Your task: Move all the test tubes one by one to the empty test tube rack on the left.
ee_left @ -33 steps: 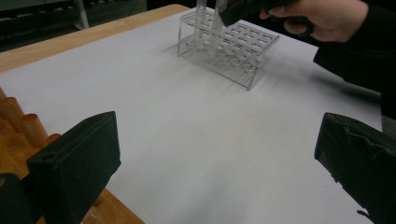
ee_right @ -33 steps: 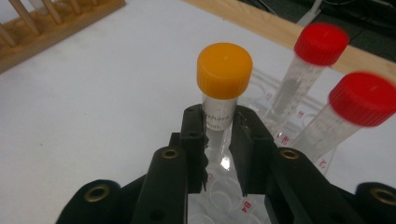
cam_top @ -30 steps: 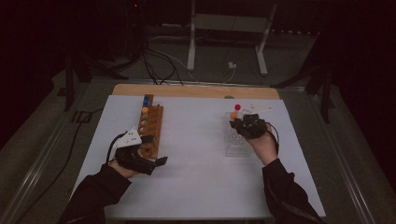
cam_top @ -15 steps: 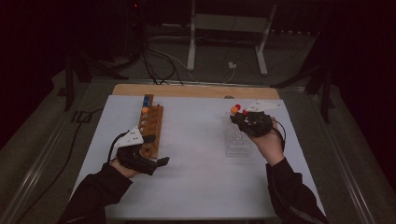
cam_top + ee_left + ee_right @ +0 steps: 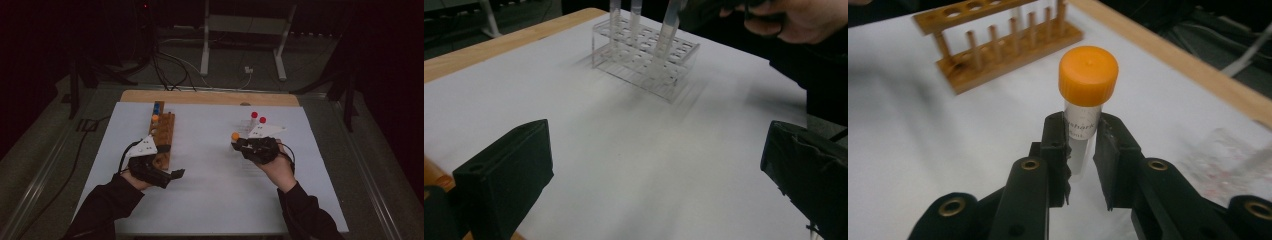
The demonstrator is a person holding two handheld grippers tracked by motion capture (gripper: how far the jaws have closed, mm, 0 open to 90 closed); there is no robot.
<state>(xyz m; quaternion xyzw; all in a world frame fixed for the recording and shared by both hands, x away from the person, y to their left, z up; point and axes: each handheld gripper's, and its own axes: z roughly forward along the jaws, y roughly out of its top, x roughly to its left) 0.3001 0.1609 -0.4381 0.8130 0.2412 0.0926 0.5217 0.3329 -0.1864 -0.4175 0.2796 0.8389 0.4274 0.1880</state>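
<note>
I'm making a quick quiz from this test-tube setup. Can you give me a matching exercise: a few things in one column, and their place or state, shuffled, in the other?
Things:
1. orange-capped tube
2. wooden rack
3. clear rack
4. left gripper

Place or state:
A. jaws wide open, nothing between them
B. clamped upright between the right gripper's jaws
C. at the sheet's left side, by the left hand
D. see-through, with tubes standing in it

Pairs: 1-B, 2-C, 3-D, 4-A

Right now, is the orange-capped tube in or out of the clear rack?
Out: the right gripper holds the orange-capped tube clear of the clear rack.
</note>
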